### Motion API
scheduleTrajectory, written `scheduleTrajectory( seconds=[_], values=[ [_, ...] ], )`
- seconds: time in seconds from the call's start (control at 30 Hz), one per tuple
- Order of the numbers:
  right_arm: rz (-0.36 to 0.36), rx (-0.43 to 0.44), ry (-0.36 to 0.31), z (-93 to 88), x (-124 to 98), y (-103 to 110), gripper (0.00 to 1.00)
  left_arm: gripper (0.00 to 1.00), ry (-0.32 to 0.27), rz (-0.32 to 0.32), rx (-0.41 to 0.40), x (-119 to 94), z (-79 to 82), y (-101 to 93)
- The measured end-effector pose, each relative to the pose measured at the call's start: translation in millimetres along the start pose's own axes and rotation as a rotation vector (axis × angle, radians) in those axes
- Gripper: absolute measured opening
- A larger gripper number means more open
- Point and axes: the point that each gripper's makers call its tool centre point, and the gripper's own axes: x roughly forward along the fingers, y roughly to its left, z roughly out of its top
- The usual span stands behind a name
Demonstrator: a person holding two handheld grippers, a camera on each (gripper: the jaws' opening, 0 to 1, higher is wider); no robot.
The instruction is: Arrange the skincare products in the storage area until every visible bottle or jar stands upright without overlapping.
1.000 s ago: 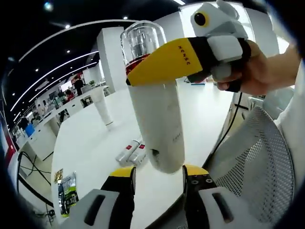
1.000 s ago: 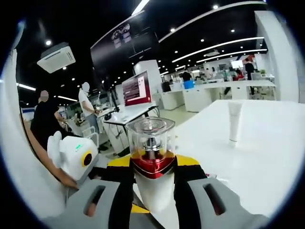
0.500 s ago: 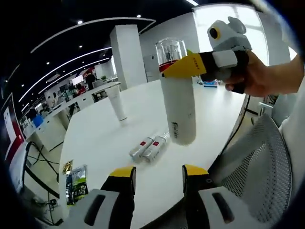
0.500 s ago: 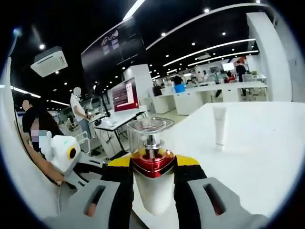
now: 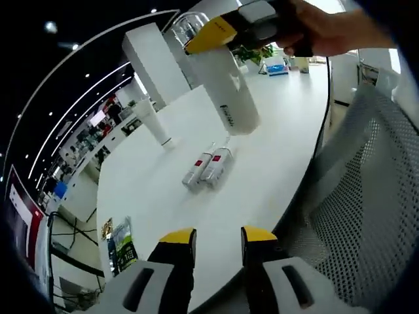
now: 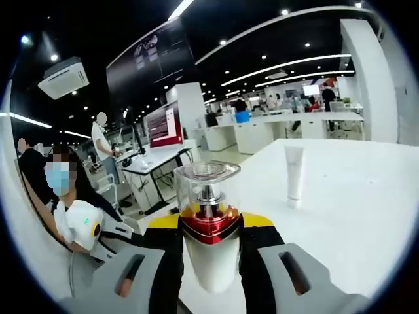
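Right tongs (image 6: 208, 252) clamped on pump bottle (image 6: 208, 222) — held above white table (image 5: 275, 163), left tongs (image 5: 218, 243) open, empty.

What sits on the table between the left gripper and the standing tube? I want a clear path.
In the left gripper view, two small bottles lie side by side between the left gripper and the upright tube.
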Motion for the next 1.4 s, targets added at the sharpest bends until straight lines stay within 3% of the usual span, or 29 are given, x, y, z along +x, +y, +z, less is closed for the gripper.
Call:
scheduleTrajectory(
  seconds=[0.43, 0.57, 0.9, 1.4],
  values=[
    [-0.059, -0.045, 0.027, 9.6, 7, -43, 0.28, 0.27, 0.026, 0.017, -0.002, 1, -4.3, 0.9],
    [-0.072, -0.041, 0.032, 10.1, 11, -56, 0.28, 0.26, 0.032, -0.004, 0.02, 4, -3.3, -4.8],
    [-0.09, -0.044, 0.052, 11.2, 26, -82, 0.28, 0.26, 0.046, 0.029, 0.003, 3, -5.7, 2.5],
    [-0.164, -0.052, 0.062, 15.3, 43, -124, 0.29, 0.24, 0.056, 0.03, -0.008, 2, -7.8, 2.0]
  ],
)
